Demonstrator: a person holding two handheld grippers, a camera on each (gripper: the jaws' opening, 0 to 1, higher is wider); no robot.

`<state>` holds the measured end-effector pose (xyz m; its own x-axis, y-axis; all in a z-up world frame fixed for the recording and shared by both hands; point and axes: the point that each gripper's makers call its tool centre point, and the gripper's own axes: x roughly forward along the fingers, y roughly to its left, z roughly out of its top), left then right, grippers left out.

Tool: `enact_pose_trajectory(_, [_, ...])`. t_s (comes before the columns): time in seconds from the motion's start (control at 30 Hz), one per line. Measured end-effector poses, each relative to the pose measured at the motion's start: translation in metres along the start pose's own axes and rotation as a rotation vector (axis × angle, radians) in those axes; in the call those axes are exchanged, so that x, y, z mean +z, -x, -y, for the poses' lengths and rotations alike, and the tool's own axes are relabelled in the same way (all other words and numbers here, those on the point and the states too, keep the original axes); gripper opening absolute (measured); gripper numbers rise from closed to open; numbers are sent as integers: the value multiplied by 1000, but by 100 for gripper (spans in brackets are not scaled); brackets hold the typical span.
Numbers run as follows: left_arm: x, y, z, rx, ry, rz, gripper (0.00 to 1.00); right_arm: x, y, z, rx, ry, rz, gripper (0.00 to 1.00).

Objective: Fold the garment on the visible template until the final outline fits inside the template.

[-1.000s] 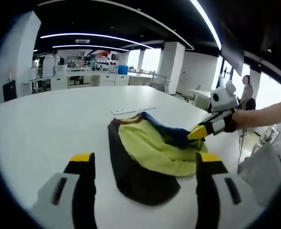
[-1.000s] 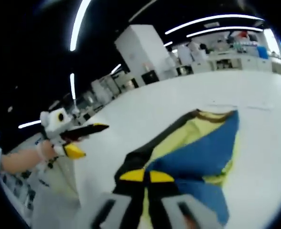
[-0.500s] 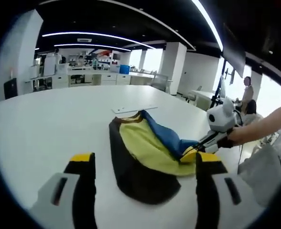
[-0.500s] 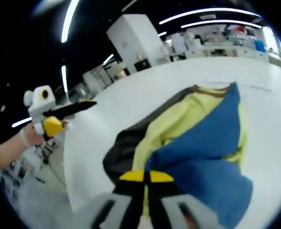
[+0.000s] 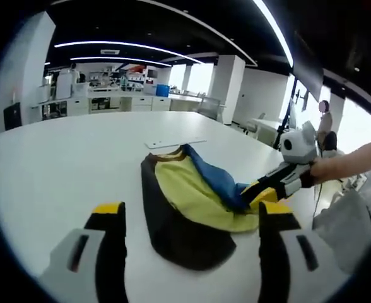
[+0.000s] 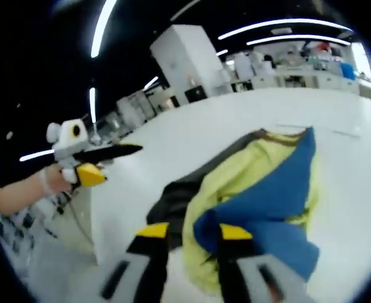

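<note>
A garment point(image 5: 185, 221) with black, yellow and blue panels lies crumpled on the white table point(image 5: 59, 158), collar toward a thin white template strip point(image 5: 175, 143). In the left gripper view my left gripper point(image 5: 192, 209) stands open, wide, short of the garment's near black edge with nothing held. The right gripper point(image 5: 264, 187) comes in from the right at the blue flap point(image 5: 217, 180). In the right gripper view my right gripper point(image 6: 194, 231) is open, and the blue fabric point(image 6: 267, 196) lies loose over the yellow panel point(image 6: 236, 173) between and beyond the jaws. The left gripper point(image 6: 100, 163) hangs at the left, off the table.
The table edge point(image 6: 100, 246) runs close to the garment's near side, with floor beyond. A person's hand point(image 6: 28, 189) carries the left gripper. Desks, shelves and a white pillar point(image 5: 226, 88) stand far behind the table. The table surface spreads wide to the left point(image 5: 40, 177).
My right gripper was shut on the blue flap and has opened, and the flap has dropped onto the yellow panel. The left gripper stays open, nearly still.
</note>
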<state>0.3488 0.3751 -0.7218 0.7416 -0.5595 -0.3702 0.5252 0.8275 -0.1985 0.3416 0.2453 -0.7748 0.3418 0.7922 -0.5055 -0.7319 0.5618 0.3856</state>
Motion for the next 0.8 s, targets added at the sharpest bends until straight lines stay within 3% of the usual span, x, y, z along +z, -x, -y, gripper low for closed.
enact_pose_trajectory(0.1, [-1,1,1,0,0,0,84,0,3,9,-15,40,3,62])
enact_pose_trajectory(0.23, [-2,2,1,1,5,0,84,3,13,12,-13,62,23,73])
enact_pose_trajectory(0.33, [-3,3,1,3,8,1,84,8,19,25,-53,70,39,99])
enact_pose_trajectory(0.8, [-7,5,-1,4,13,-6,84,-1,53,78,-126,-9,8,99])
